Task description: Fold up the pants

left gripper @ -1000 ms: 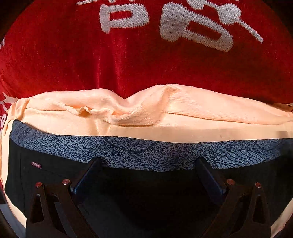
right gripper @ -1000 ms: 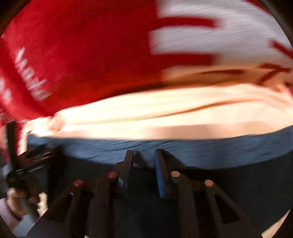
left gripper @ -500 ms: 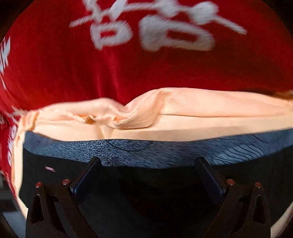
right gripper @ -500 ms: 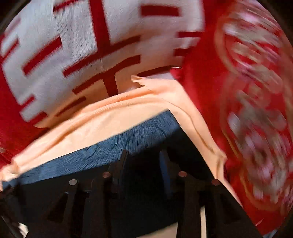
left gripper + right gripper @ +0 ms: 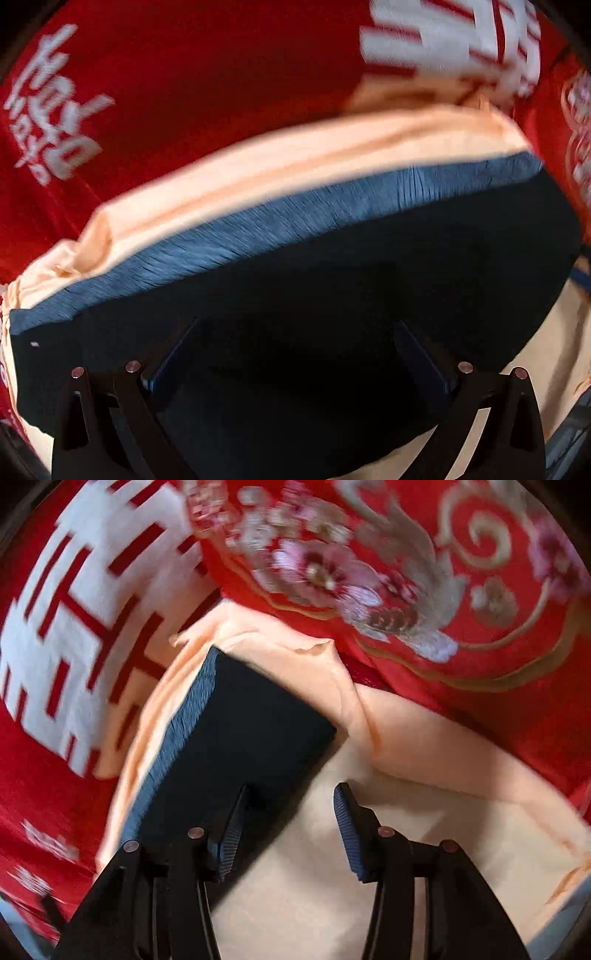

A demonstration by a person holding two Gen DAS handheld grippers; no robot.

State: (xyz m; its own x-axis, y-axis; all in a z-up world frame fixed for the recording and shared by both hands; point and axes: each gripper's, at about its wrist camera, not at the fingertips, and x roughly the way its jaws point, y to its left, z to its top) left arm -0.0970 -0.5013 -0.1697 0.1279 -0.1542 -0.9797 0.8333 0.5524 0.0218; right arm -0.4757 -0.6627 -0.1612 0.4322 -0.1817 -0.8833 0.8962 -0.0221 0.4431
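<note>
Both views blurred by motion. One folded black pants (image 5: pixel 243 731) with blue-grey waistband lies on peach cloth (image 5: pixel 424 786) over red patterned cover (image 5: pixel 443 672). Left gripper (image 5: pixel 295 354) spread wide, nothing pinched, above pants. Right gripper (image 5: pixel 291 819) just been opening, empty; pants partly hidden behind its left finger.

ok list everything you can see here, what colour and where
pants: 1, black with a blue-grey band, folded, lying on the peach cloth
peach cloth: 1, pale peach, spread under the pants
red cover: 1, red with white lettering and flower embroidery, under everything
left gripper: 1, black, jaws wide apart over the pants, nothing between the pads
right gripper: 1, black with blue pads, jaws have just been opening, nothing between them, beside the pants' edge
</note>
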